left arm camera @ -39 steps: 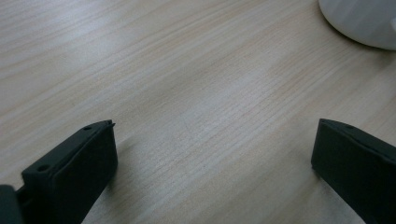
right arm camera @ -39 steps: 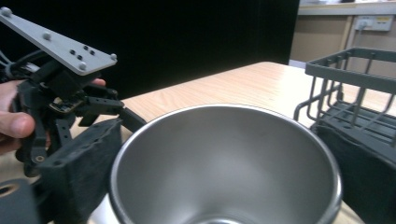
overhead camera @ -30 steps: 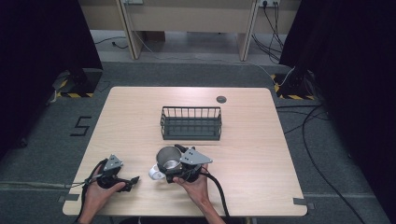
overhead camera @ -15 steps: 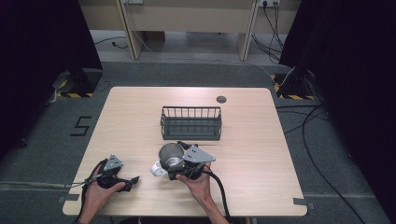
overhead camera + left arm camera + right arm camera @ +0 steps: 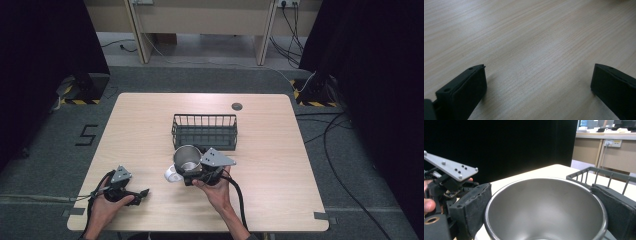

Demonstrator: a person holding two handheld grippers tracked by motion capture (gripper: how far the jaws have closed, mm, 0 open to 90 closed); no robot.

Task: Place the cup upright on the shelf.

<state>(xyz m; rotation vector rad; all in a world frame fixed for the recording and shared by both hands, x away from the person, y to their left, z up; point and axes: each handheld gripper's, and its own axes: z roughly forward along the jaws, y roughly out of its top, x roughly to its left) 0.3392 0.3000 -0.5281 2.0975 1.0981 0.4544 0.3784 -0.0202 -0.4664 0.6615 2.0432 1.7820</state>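
— Two tongs; what does each one grip?
— The right tongs (image 5: 186, 170) clench a steel cup (image 5: 187, 158), lifted just in front of the wire basket (image 5: 205, 131).
— And the other?
— The left tongs (image 5: 141, 192) gape wide, low over the bench (image 5: 280, 165).

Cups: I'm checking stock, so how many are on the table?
1. A steel cup sits just in front of the wire basket, between the right gripper's jaws. A white object beside it is unclear.

Silver cup (image 5: 187, 159), dark basket (image 5: 205, 131)
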